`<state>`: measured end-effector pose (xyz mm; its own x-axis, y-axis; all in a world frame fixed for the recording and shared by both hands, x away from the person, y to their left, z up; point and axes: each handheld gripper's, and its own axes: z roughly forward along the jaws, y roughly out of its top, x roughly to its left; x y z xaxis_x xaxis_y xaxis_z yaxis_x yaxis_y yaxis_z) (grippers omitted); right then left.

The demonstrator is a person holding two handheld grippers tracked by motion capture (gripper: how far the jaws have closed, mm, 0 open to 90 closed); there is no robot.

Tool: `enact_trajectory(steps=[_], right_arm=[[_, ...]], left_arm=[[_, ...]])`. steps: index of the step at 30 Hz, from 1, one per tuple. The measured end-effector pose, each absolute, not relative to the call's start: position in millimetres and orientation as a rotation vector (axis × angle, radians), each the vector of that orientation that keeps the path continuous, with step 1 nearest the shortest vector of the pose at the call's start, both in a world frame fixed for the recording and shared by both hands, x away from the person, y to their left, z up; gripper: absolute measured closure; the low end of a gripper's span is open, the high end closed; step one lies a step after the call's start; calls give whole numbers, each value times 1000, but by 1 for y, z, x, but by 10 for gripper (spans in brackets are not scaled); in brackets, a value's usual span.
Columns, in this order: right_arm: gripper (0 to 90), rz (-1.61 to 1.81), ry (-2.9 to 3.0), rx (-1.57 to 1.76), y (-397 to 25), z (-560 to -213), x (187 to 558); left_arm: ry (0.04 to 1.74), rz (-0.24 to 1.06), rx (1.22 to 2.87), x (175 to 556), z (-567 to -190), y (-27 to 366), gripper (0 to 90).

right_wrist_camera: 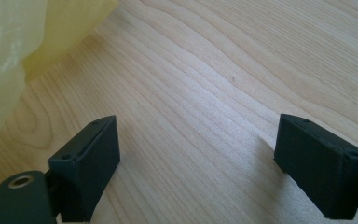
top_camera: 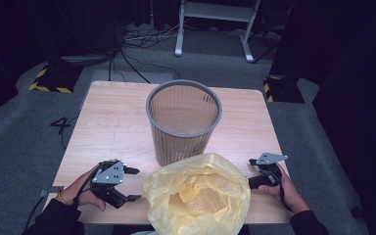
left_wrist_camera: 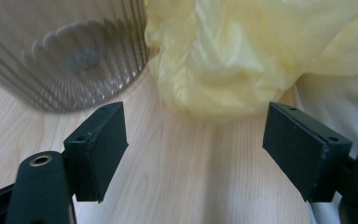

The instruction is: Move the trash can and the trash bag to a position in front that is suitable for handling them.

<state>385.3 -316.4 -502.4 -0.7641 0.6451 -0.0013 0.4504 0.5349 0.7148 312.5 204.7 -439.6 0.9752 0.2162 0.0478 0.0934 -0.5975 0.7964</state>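
With jaws held apart, the left tool [top_camera: 129, 184] is seen just beside the yellow bag [top_camera: 198, 196], nearer than the open-jawed right tool [top_camera: 251, 172].

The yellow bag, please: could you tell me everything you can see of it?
The bag is thin, translucent yellow plastic, crumpled and puffed up, its mouth open upward. It sits on the table's near edge, right in front of the basket, between the two open grippers; neither touches it. Whether it touches the basket, I cannot tell.
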Motion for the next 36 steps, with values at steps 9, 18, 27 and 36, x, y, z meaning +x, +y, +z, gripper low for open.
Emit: enact_trajectory(steps=[9,18,27,36], right_arm=[[139,1057,2507,915,-317,-503,385],[139,1059,2506,916,-317,-503,385],[139,1060,2506,916,-317,-503,385],[180,995,2505,898,-318,-488,382]], left_arm=[[174,165,2229,317,-439,176,215],[195,163,2234,323,-453,158,230],[198,247,2287,325,-468,145,646],[210,247,2318,325,-472,145,869]])
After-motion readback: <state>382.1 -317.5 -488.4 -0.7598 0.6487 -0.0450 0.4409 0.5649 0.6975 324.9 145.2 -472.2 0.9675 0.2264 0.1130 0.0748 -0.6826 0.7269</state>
